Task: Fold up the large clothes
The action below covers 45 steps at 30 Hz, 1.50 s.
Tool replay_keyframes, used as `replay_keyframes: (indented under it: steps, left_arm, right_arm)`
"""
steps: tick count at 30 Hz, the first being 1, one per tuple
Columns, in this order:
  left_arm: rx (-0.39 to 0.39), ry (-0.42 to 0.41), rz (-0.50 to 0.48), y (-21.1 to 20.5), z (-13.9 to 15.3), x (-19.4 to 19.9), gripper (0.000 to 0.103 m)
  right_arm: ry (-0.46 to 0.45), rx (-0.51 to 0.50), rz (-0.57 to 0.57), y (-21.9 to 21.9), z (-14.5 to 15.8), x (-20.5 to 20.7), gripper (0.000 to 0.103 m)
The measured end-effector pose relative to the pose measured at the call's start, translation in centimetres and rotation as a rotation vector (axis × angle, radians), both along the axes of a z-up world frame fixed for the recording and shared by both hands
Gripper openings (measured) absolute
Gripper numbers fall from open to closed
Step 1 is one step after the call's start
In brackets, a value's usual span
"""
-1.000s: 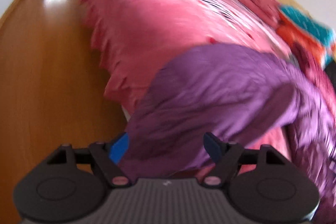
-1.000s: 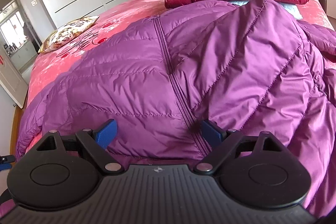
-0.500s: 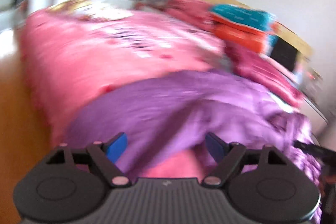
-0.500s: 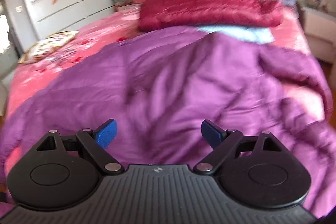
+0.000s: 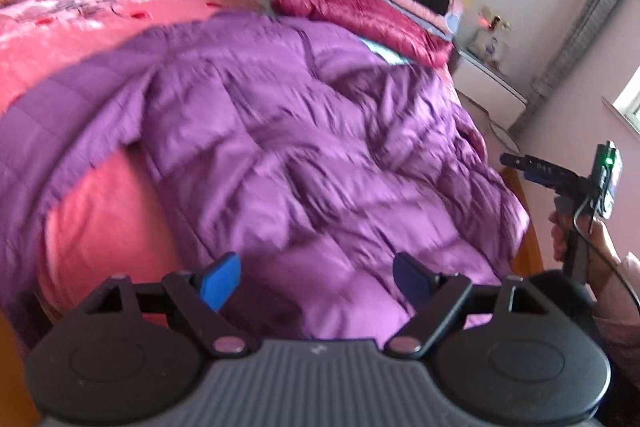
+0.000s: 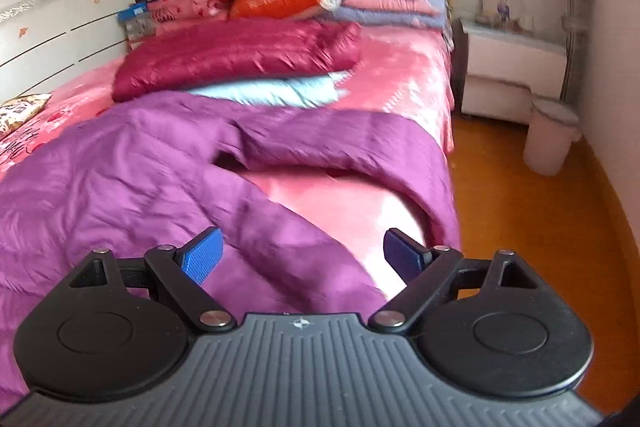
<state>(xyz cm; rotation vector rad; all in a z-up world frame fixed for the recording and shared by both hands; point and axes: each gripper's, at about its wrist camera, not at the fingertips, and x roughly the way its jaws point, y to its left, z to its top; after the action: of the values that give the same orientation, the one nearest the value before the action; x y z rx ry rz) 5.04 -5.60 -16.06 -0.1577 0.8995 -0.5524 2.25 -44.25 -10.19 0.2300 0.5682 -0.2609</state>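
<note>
Both views have swung rightward since a second ago, from the purple jacket's zipped front toward its far sleeve and the bed's edge. The left hand-held gripper (image 5: 317,277) hangs released above the purple jacket (image 5: 304,147), nothing between its blue pads. The right hand-held gripper (image 6: 299,255) is likewise spread and empty, aimed where a sleeve (image 6: 340,135) loops over the pink bed (image 6: 404,67). The jacket lies spread across the bed's near end, probably so its sleeves can be folded inward. That sleeve droops over the bed's right edge; wooden floor (image 6: 520,211) beyond gives open room, while the folded maroon coat (image 6: 232,55) crowds the far side.
</note>
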Motion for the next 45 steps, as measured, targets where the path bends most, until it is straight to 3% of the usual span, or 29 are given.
replay_keyframes:
  steps: [3,10,15,19,21,23,26,31,34,38,41,45]
  left_arm:
    - [0.014,0.03,-0.008,-0.5,-0.3,-1.3,0.085]
    - [0.055,0.083,0.004,-2.0,-1.2,-2.1,0.088]
    - [0.088,0.1,0.021,-2.5,-1.7,-2.7,0.097]
    - [0.105,0.15,0.045,-2.7,-2.9,-2.6,0.099]
    - [0.11,0.164,0.051,-2.8,-3.6,-2.4,0.099]
    - [0.1,0.176,0.057,-3.0,-4.0,-2.1,0.096]
    - [0.097,0.179,0.052,-3.3,-4.1,-2.3,0.082]
    - [0.042,0.175,0.064,-2.4,-3.0,-2.5,0.04]
    - [-0.031,0.178,0.097,-0.9,-1.9,-2.6,0.028]
    - [-0.085,0.166,0.127,0.9,0.0,-3.4,0.023]
    - [-0.06,0.162,0.13,2.1,0.8,-4.0,0.023]
    - [-0.009,0.181,0.135,2.8,0.3,-4.1,0.023]
  right_arm:
    - [0.049,0.125,0.044,-3.0,-1.2,0.0,0.103]
    - [0.04,0.389,0.083,-6.7,-3.6,0.6,0.103]
    - [0.09,0.463,0.126,-6.5,-4.7,1.7,0.103]
    - [0.134,0.447,0.152,-5.2,-5.2,3.3,0.103]
    - [0.159,0.403,0.168,-4.3,-4.9,3.8,0.097]
    - [0.176,0.348,0.178,-3.2,-4.5,4.1,0.079]
    - [0.183,0.297,0.19,-2.0,-4.0,3.5,0.049]
    - [0.151,0.287,0.182,-1.3,-3.1,1.4,0.021]
    - [0.094,0.334,0.152,-1.7,-2.0,-1.1,0.015]
    - [0.006,0.407,0.131,-2.3,-0.2,-4.4,0.013]
    - [-0.025,0.406,0.139,-2.0,0.7,-6.8,0.012]
    - [0.014,0.437,0.131,-1.2,0.0,-9.4,0.012]
